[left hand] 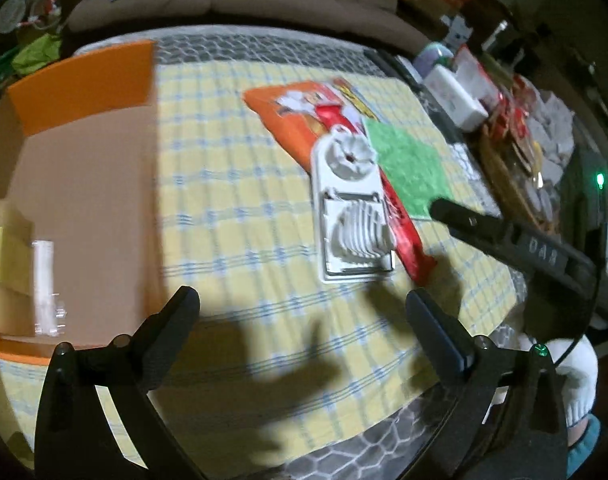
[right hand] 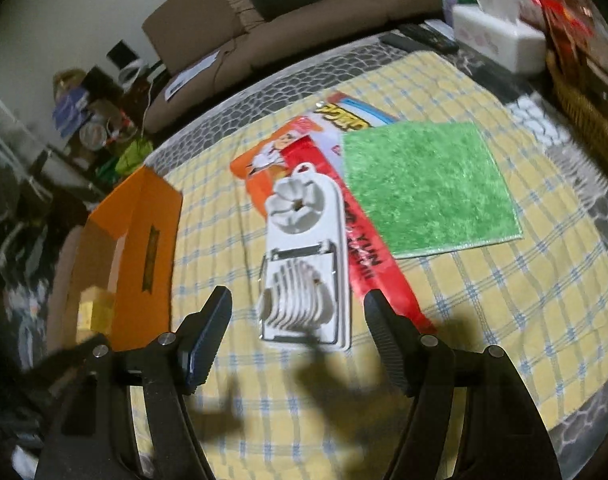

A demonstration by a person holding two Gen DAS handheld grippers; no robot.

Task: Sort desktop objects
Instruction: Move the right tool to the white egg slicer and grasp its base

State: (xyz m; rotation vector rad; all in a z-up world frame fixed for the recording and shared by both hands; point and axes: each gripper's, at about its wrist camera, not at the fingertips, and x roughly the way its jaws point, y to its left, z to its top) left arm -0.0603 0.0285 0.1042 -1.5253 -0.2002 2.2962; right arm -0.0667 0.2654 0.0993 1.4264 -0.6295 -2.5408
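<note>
Just ahead of my right gripper [right hand: 297, 336], whose fingers are spread and empty, the white plastic egg slicer [right hand: 304, 256] lies beside the orange cardboard box [right hand: 143, 232]; I'd straddle its narrow sides squarely. My left gripper [left hand: 301, 320] hangs released.

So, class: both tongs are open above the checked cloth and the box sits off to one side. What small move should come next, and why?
Probably ease the right tongs forward and down to straddle the white egg slicer. They stand open and empty, the slicer lies directly ahead on top of the red packet, and the orange box has room.
</note>
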